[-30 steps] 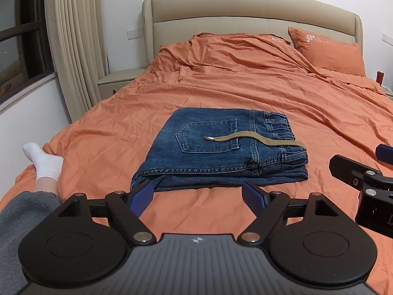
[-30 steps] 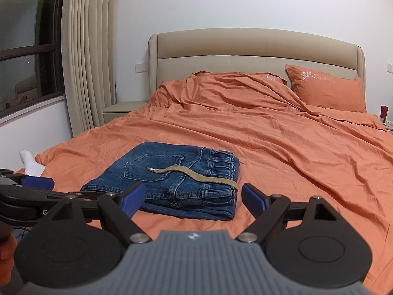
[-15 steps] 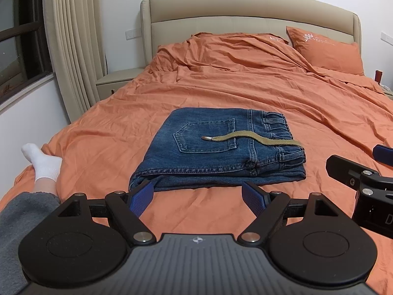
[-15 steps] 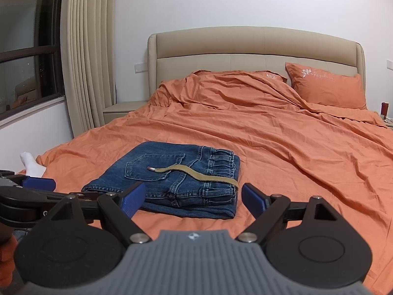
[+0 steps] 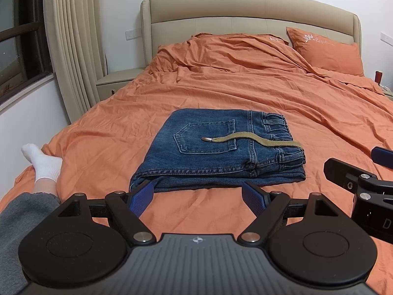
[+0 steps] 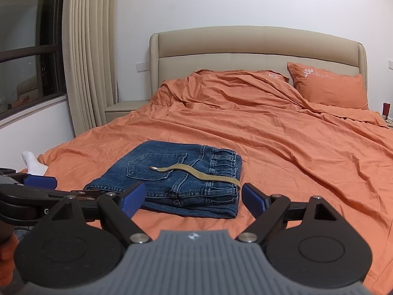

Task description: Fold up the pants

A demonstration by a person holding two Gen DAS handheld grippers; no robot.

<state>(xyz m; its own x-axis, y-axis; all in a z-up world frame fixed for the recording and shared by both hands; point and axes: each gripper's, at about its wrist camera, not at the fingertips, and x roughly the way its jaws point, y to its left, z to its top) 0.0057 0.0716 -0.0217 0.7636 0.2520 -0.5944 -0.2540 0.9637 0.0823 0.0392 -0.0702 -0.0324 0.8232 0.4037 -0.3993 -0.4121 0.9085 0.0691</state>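
**Both grippers held wide apart, short of the folded jeans**

The left gripper (image 5: 197, 198) is held with its blue-padded fingers (image 5: 141, 198) spread wide and nothing between them; it is poised just above the orange bedsheet (image 5: 103, 132), near the front edge of the jeans. The right gripper (image 6: 192, 198) is likewise spread wide and empty, and is seen at the right edge of the left wrist view, beside the left one.

The jeans (image 5: 211, 147) are laid folded into a compact rectangle near the middle of the bed, a back pocket (image 5: 203, 136) facing up and the waistband turned to the right. An olive drawstring (image 5: 253, 139) is draped across the pocket and over the waistband.

At the left edge of the bed, a foot in a white sock (image 5: 43, 162) and a grey trouser leg (image 5: 17, 211) are seen. Farther off, an orange pillow (image 5: 326, 48) is propped against the beige headboard (image 5: 245, 12), with a bedside cabinet (image 5: 118, 80) and a pleated curtain (image 5: 73, 36) to the left.
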